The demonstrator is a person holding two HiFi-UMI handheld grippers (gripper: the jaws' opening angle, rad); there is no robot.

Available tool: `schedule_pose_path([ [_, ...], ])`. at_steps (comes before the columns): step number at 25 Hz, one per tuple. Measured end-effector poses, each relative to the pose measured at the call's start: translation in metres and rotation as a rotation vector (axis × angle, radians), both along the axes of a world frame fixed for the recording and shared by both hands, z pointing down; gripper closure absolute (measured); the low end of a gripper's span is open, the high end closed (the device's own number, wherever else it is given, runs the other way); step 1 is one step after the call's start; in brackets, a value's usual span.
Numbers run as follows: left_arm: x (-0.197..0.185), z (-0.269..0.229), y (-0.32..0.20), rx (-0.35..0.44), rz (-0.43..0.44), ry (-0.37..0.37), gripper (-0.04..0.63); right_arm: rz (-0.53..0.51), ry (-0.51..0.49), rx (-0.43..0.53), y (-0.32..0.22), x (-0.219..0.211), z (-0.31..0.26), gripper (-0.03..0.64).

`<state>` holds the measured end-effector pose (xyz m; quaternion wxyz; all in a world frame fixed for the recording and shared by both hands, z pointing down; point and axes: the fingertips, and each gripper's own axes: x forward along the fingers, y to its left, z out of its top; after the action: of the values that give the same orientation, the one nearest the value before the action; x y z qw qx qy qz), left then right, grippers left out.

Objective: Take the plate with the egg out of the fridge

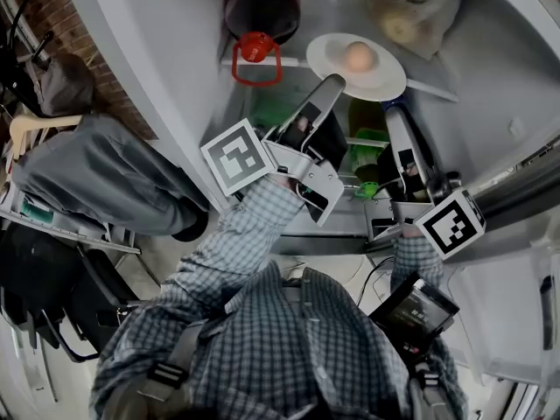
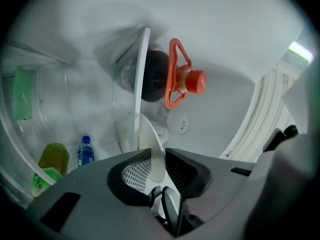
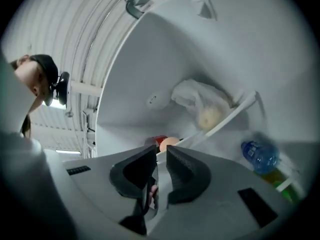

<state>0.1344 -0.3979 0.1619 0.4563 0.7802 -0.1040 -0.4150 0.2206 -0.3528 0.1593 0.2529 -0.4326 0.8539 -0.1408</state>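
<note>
A white plate (image 1: 385, 79) with a brown egg (image 1: 357, 56) on it sits at the front of an upper fridge shelf. My left gripper (image 1: 332, 82) reaches up to the plate's near left rim. In the left gripper view the plate (image 2: 149, 139) shows edge-on, its rim pinched between the pads of that gripper (image 2: 152, 166). My right gripper (image 1: 391, 110) meets the plate's near right edge. In the right gripper view the thin white rim (image 3: 172, 151) runs into the narrow gap of its jaws (image 3: 159, 166), with the egg (image 3: 170, 143) just beyond.
A dark jug (image 1: 261, 7) with a red cap and handle (image 2: 176, 76) lies on the same shelf, left of the plate. Behind the plate sits a white bag of food (image 1: 411, 7). Green bottles (image 1: 367, 147) and a water bottle (image 2: 85, 151) stand lower down. The fridge's side walls stand close on both sides.
</note>
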Motion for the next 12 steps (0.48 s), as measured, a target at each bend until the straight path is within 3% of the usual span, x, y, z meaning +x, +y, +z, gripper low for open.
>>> schedule_pose_path([
  [7, 0.0, 0.001, 0.0, 0.006, -0.001, -0.006, 0.5, -0.048, -0.278, -0.09, -0.016, 0.019, 0.011, 0.54],
  [12, -0.001, 0.002, 0.0, 0.019, -0.009, -0.012, 0.502, -0.056, -0.344, -0.096, -0.024, 0.026, 0.008, 0.537],
])
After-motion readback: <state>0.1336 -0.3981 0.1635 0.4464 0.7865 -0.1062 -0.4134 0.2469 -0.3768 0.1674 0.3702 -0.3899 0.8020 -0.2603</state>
